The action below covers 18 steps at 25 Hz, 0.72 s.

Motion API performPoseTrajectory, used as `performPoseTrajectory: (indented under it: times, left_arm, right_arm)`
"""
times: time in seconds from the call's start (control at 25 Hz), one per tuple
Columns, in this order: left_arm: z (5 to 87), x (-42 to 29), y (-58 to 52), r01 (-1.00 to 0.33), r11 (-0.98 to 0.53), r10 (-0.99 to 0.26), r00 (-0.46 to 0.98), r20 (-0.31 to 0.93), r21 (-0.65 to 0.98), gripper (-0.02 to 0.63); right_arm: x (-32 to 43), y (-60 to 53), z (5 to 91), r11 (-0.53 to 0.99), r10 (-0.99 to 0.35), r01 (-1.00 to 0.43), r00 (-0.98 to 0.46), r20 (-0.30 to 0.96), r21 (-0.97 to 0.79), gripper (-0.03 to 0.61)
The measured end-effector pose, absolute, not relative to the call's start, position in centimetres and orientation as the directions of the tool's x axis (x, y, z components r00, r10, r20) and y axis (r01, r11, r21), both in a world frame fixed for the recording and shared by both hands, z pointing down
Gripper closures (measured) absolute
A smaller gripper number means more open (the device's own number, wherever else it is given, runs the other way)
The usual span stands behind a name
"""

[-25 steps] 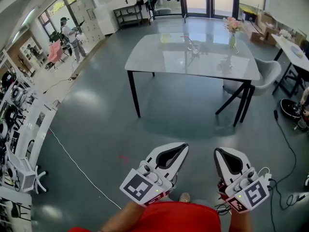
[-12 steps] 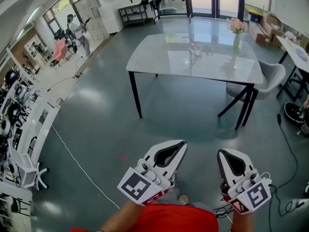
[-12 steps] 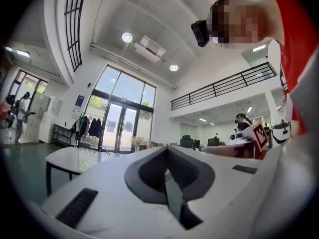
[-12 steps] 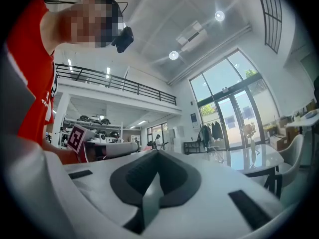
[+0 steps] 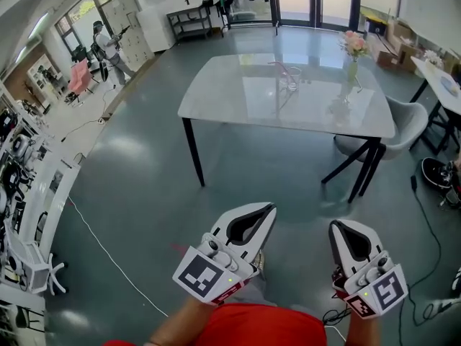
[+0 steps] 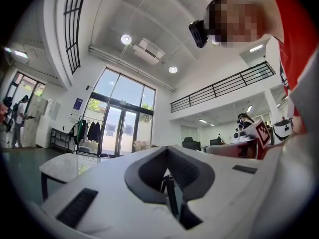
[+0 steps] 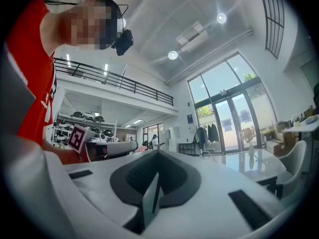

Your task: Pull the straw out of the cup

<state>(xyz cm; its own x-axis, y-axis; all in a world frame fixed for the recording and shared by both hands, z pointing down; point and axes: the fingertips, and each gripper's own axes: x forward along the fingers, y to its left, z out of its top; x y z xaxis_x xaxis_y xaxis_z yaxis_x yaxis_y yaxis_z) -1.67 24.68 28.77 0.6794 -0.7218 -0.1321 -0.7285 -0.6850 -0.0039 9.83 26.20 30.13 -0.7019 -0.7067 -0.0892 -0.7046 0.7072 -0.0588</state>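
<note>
Vs the earlier frames the table point(image 5: 238, 99) sits larger and nearer in head view, its near-left leg further down the pic, while both grippers keep abt the same spot at the bottom edge, so the person is closing in on it. Step in hand: approach only, nothing reached yet. Left gripper point(image 5: 268, 210) has its jaws shut w/ nothing between them; left gripper view shows the pads meeting on a thin seam point(image 6: 170, 193). Right gripper point(image 5: 338, 226) is the same, jaws together and empty point(image 7: 152, 193). Both are held low in front of the person's red top, pointing fwd over bare floor point(image 5: 144, 186), well apart from the table. The glass cup point(image 5: 292, 79) stands on the tabletop towards the far side, w/ the pink straw point(image 5: 281, 65) leaning out of it to the left; too small to say how deep it sits. A flower vase point(image 5: 351, 56) is to the cup's right, a chair point(image 5: 407, 117) at the right end. Next move prob calls for getting to the near edge, opening one gripper's jaws, steadying the cup w/ the other, then nipping the straw above the rim.
</note>
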Motion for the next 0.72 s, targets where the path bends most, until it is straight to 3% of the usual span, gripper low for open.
performPoseTrajectory:
  times: [0.24, 0.6, 0.72]
  left_arm:
    - [29.4, -4.1, 17.8, -0.704, -0.71, -0.703, 0.707, -0.068, 0.014, 0.602]
    - [29.3, -8.7, 8.8, -0.678, -0.734, -0.679, 0.731, -0.069, 0.034, 0.602]
    - [29.0, -9.6, 6.5, -0.677, -0.735, -0.674, 0.729, -0.12, 0.017, 0.602]
  right_arm:
    - [7.0, 18.9, 29.8, 0.69, -0.724, -0.722, -0.684, -0.091, -0.057, 0.569]
    - [2.9, 9.9, 28.8, 0.654, -0.755, -0.755, -0.65, -0.089, -0.037, 0.569]
    - [2.6, 7.9, 29.1, 0.645, -0.764, -0.763, -0.641, -0.073, -0.038, 0.569]
